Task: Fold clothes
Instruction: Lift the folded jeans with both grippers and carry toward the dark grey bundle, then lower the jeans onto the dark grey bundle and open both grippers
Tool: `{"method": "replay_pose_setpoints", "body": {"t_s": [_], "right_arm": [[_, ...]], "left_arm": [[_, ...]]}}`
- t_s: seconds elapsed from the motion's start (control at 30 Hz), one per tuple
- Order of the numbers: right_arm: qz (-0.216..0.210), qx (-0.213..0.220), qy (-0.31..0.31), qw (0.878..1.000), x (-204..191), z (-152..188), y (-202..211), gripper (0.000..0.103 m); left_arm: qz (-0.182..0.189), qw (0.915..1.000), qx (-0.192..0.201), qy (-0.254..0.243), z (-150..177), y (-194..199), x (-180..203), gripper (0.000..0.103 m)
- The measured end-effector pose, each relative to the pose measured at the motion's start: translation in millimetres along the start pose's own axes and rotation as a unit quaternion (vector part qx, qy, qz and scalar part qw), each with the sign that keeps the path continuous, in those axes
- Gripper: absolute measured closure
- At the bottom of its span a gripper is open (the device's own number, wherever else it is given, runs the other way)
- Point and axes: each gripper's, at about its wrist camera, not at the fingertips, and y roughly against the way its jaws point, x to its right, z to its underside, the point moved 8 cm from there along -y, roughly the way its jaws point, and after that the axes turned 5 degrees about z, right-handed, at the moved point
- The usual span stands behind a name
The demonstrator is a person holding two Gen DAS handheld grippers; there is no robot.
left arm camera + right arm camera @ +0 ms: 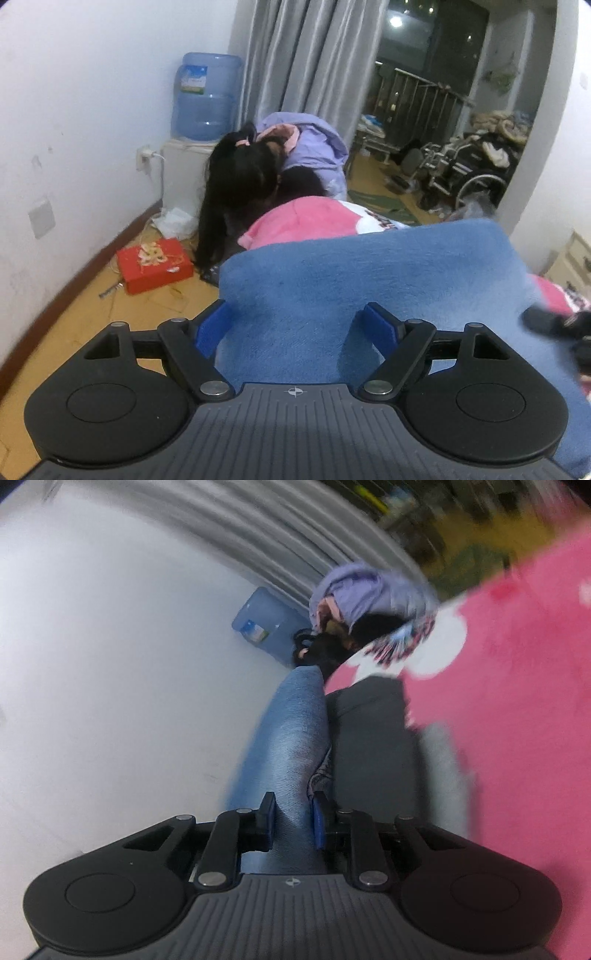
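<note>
Left gripper (295, 325) jaws spread wide, blue garment (369, 280) lying between them, pads not pressing it. Right gripper (293, 821) pinches a fold of the same garment above the pink bedspread (517, 701)

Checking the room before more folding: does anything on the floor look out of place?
Yes. A red box lies askew on the wooden floor near the wall, with loose cords and scraps around it, and crumpled white material sits by the water dispenser.

No text is legible; the water jug (207, 96) label is blurred.
</note>
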Motion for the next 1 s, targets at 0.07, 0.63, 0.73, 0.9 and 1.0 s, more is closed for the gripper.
{"method": "replay_pose_setpoints", "body": {"t_s": [0.07, 0.63, 0.73, 0.9, 1.0], "right_arm": [[-0.008, -0.004, -0.015, 1.0, 18, 5, 4, 0.076], [0.084, 0.001, 0.372, 0.924, -43, 79, 33, 0.093], [0.085, 0.02, 0.333, 0.939, -52, 71, 54, 0.088], [0.101, 0.028, 0.279, 0.955, -51, 91, 114, 0.085], [0.114, 0.01, 0.248, 0.962, -50, 126, 150, 0.085]], "left_arm": [[0.005, 0.9999, 0.001, -0.013, 5, 4, 7, 0.022], [0.016, 0.9769, 0.016, -0.213, 55, 51, 62, 0.02], [0.009, 0.9796, 0.009, -0.201, 50, 64, 64, 0.021], [0.014, 0.987, 0.014, -0.16, 51, 109, 71, 0.018], [0.021, 0.9931, -0.004, -0.115, 71, 136, 80, 0.016]]}}
